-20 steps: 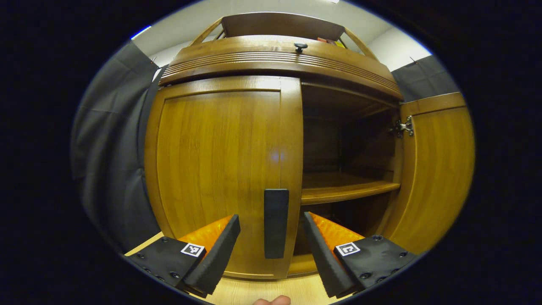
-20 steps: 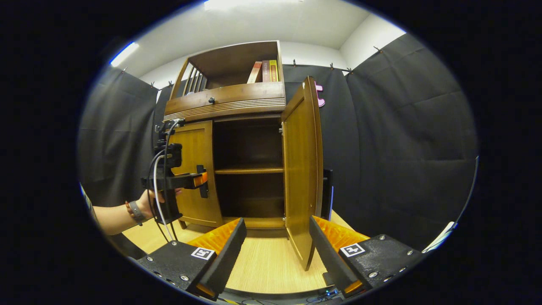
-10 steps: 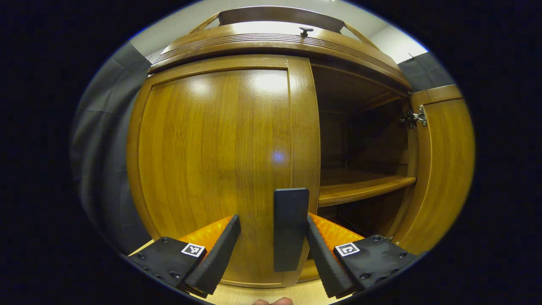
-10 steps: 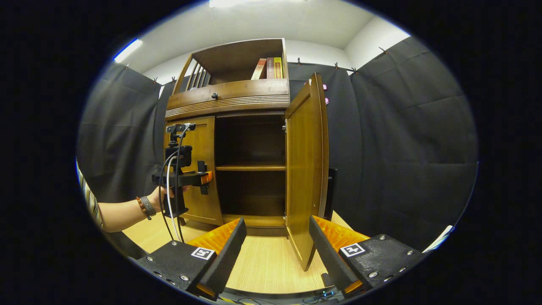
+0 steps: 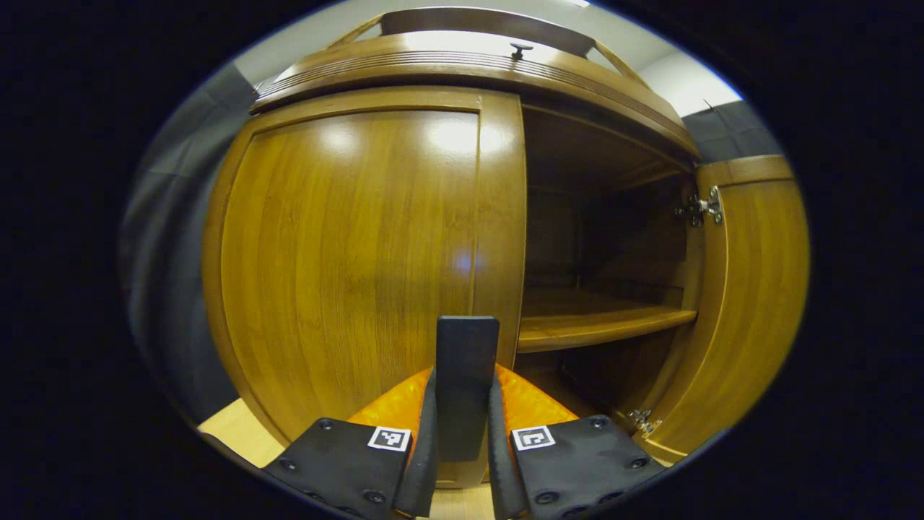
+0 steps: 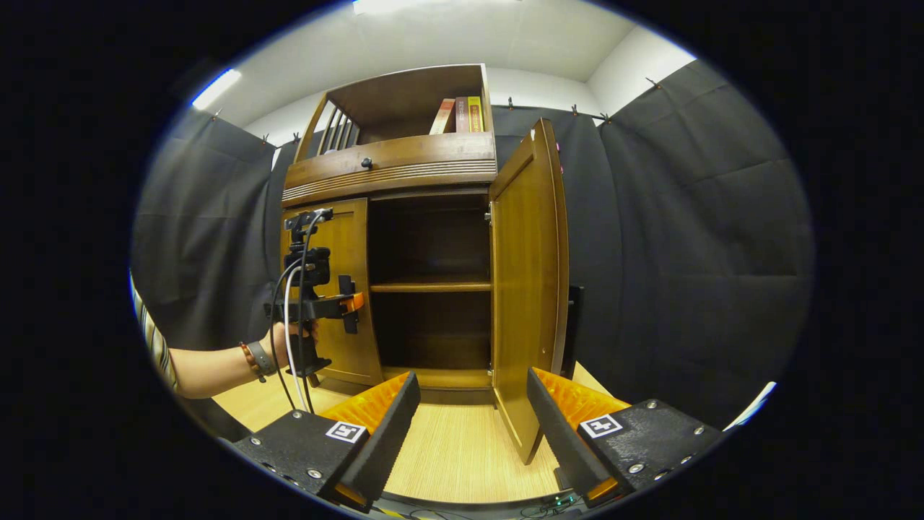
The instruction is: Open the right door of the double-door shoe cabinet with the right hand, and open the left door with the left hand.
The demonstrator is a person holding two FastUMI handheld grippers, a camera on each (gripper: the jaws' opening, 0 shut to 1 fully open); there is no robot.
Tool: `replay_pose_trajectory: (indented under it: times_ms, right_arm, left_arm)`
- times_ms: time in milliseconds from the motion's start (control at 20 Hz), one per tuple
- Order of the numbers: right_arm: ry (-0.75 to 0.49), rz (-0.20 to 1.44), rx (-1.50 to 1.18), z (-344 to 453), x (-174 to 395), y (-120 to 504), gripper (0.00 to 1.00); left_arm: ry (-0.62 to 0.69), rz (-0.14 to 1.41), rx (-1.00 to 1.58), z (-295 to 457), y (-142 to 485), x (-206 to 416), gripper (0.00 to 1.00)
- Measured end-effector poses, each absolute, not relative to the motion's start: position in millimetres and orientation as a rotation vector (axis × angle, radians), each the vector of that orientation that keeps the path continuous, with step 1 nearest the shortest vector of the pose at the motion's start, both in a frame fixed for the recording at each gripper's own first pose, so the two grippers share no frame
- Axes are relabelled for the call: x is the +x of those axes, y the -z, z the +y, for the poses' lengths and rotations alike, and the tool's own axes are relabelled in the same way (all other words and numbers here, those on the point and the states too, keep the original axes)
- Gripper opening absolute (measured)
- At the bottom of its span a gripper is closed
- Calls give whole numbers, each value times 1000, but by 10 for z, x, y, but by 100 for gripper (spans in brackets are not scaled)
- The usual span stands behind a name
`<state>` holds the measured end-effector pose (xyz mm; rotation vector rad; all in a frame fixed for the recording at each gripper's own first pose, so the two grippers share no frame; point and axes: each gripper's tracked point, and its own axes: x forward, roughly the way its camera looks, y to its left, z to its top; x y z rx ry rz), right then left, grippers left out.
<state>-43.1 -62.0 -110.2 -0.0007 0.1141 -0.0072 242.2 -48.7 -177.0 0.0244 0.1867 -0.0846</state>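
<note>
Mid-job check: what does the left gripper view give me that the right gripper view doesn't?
Left gripper view: a close-up of the left gripper shut on the black handle, plus a hinge inside the right door. Right gripper view: the whole cabinet, the hand holding the left gripper, books on top, and the right gripper open, holding nothing. Both: left door closed, right door open, inner shelf.

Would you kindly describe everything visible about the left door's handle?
The handle is a flat, dark, upright bar with a matte look, mounted near the closing edge of the left door, toward its lower half. The door looks shut or nearly so. The left claw has both fingers closed against the bar's sides, low on it. From the right gripper view, the handle shows as a small dark strip beside that claw.
</note>
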Motion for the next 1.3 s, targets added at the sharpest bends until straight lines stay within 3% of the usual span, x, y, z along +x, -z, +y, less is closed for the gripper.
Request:
replay_pose_trajectory:
  times_ms: [100,300,350,400,450,550,600,650,700,1300]
  right_arm:
    - [0,116,15,-573,-468,1111,92]
    - [-10,119,15,-452,-571,1142,92]
    - [-11,116,10,-425,-591,1138,100]
    - [-16,112,8,-391,-617,1129,100]
    - [-23,112,7,-350,-646,1127,92]
    - [-33,119,-5,-293,-699,1134,92]
    - [-34,122,-12,-283,-714,1136,100]
    - [-36,123,-15,-264,-727,1134,100]
    - [-39,123,-13,-239,-728,1129,93]
    - [-98,112,12,173,-644,1156,92]
  left_arm:
    - [110,199,36,-507,1753,2389,32]
    - [56,194,54,-454,1725,2316,31]
    - [45,179,68,-439,1668,2270,32]
    - [42,173,67,-438,1626,2203,32]
    - [38,179,58,-439,1590,2095,32]
    - [42,214,39,-347,1639,1810,31]
    - [47,227,42,-304,1628,1691,31]
    - [47,235,49,-257,1599,1587,31]
    - [39,239,54,-209,1585,1487,31]
    - [-55,203,125,556,1346,591,27]
